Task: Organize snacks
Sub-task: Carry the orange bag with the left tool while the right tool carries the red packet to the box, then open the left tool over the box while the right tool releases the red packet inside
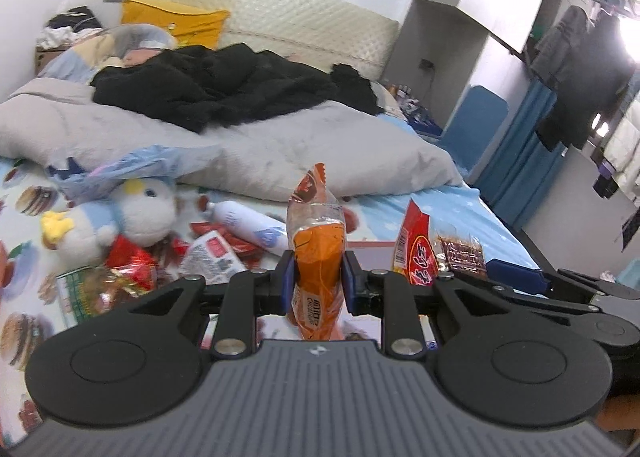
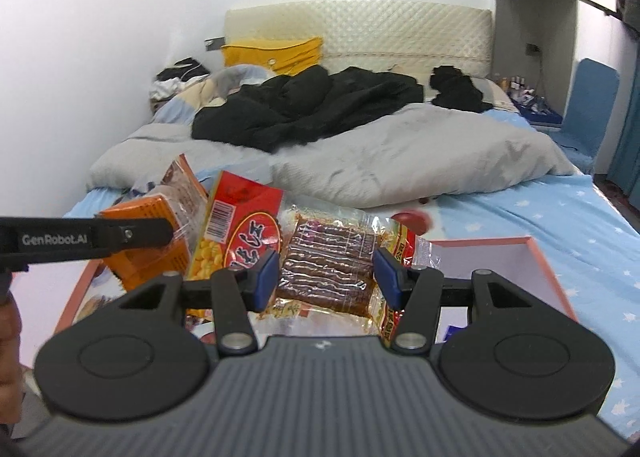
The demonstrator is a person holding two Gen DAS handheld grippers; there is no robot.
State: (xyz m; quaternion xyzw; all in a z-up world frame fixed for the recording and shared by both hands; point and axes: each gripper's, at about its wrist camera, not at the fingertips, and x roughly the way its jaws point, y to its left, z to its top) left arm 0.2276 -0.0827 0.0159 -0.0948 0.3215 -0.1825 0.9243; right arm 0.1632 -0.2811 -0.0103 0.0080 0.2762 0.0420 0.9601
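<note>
While the left gripper [image 1: 318,279] pinches an upright orange packet [image 1: 318,257], the right gripper [image 2: 326,277] clamps a clear-wrapped brown snack [image 2: 326,269].

An orange snack packet [image 1: 318,253] stood upright, pinched at its middle, beside a clear pack of brown strips [image 2: 330,271] and a red-and-yellow bag [image 2: 236,229] held above a pink-rimmed box [image 2: 548,269] on the bed.

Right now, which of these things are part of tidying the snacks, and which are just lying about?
Part of the job:
orange snack pack in the left gripper
clear pack of brown sticks in the right gripper
red pack
pink-rimmed box

Just lying about:
plush toy
black jacket
grey quilt
</note>
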